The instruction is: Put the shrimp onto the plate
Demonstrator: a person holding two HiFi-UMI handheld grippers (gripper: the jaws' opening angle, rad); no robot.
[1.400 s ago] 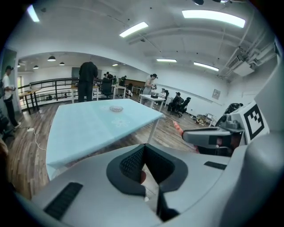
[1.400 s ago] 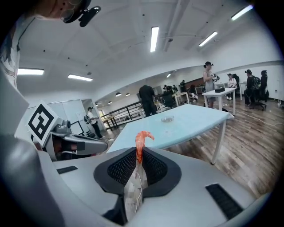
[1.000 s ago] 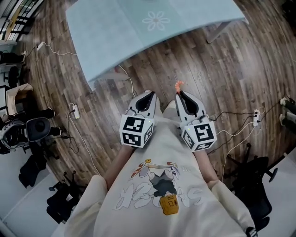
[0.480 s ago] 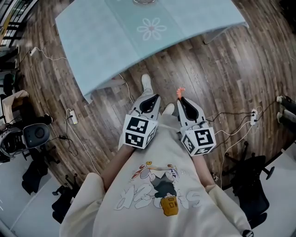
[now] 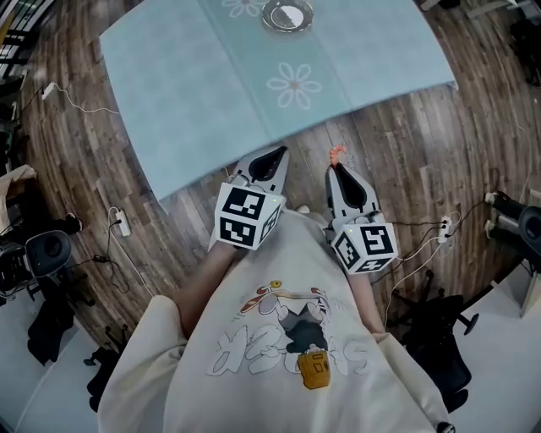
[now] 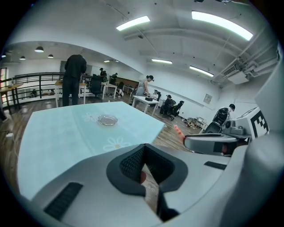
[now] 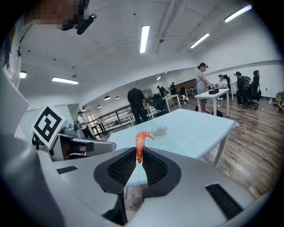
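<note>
An orange shrimp (image 7: 141, 142) sticks up from the tips of my right gripper (image 7: 138, 160), which is shut on it; in the head view the shrimp (image 5: 336, 154) shows over the wooden floor, just short of the table edge. A small clear glass plate (image 5: 287, 15) sits far back on the light blue table (image 5: 194, 84); the plate (image 7: 159, 130) also shows beyond the shrimp, and the plate (image 6: 108, 119) lies mid-table in the left gripper view. My left gripper (image 5: 273, 157) is shut with nothing in it, level with the right one at the table's near edge.
Cables and a power strip (image 5: 120, 223) lie on the wood floor (image 5: 439, 144) at left, with more cables (image 5: 427, 241) and office chairs (image 5: 439, 338) at right. Several people stand at desks (image 7: 213, 93) far behind the table.
The view has moved toward the table: the plate has come into sight at the top. Both grippers, shrimp still held, now reach the table's near edge.
</note>
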